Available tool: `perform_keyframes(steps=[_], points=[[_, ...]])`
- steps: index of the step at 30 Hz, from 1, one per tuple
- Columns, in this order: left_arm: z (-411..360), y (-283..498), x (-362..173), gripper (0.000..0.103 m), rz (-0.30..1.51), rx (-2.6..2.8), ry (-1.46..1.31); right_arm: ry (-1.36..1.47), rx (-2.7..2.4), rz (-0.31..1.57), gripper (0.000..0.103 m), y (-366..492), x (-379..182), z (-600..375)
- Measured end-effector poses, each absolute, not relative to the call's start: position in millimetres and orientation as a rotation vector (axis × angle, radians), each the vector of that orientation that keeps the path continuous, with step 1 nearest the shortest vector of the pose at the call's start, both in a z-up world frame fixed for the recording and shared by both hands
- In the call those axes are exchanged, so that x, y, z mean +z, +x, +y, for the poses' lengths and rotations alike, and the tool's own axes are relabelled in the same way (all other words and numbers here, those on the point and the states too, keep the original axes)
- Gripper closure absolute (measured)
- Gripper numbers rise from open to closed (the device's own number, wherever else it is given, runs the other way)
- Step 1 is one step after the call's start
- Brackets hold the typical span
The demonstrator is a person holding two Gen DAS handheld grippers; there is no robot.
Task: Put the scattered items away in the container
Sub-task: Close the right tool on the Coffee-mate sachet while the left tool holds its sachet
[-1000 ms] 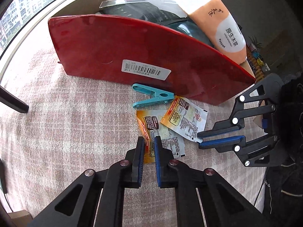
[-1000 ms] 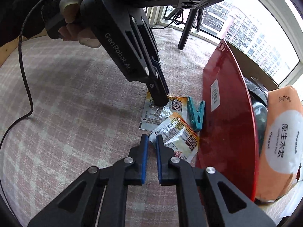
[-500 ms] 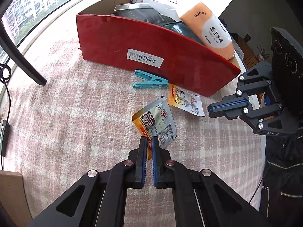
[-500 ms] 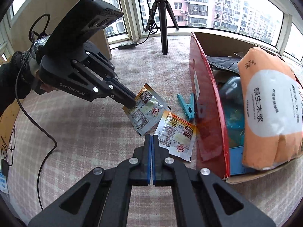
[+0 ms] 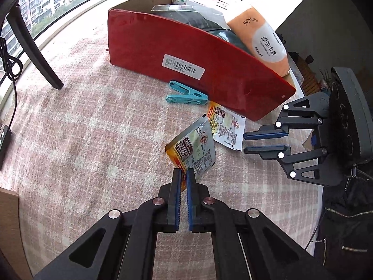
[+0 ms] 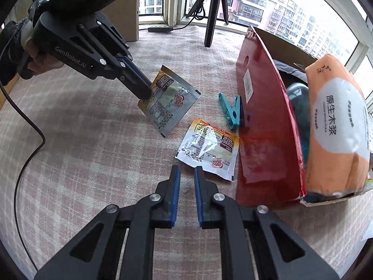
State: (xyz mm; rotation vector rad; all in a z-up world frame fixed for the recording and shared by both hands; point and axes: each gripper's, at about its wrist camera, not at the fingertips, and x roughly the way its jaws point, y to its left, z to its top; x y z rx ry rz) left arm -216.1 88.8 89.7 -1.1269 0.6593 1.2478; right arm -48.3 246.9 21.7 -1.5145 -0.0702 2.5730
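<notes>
Pink checked carpet (image 6: 98,144) – daylight from curved windows (image 6: 291,7) facing apartment blocks.

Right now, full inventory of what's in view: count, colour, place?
held sachet: 1, silver-orange, lifted off the cloth, pinched at a corner.
flat sachet: 1, white-orange, lying on the cloth beside the box.
clothespin: 1, teal, on the cloth against the box wall.
box: 1, red, open top, already holding items.
tissue pack: 1, orange-white, sticking out of the box.
tripod: 1, black, by the window.
cloth: 1, pink plaid, under everything.
left gripper: fingers shut on the held sachet.
right gripper: fingers just opened, nothing between.
</notes>
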Motion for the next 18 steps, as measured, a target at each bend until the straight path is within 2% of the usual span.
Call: perform_keyframes(steps=[3, 5, 11, 14, 15, 17, 18], points=[[79, -221, 94, 0.100, 0.654, 1.252, -1.127, -1.496, 2.577, -0.084, 0.091, -54, 18, 248], [71, -225, 98, 0.100, 0.646, 1.262, -1.125, -1.481, 2.608, 0.002, 0.103, -56, 20, 255], [41, -238, 111, 0.100, 0.620, 1.296, -1.126, -1.460, 2.641, 0.217, 0.103, -53, 29, 273], [27, -247, 115, 0.100, 0.606, 1.303, -1.143, -1.442, 2.659, 0.250, 0.103, -48, 36, 272], [23, -249, 116, 0.100, 0.605, 1.304, -1.149, -1.462, 2.656, 0.196, 0.103, -50, 35, 267], [19, -259, 118, 0.100, 0.617, 1.308, -1.154, -1.512, 2.640, 0.068, 0.099, -54, 32, 256], [15, -261, 119, 0.100, 0.621, 1.308, -1.158, -1.529, 2.611, -0.010, 0.085, -57, 28, 250]])
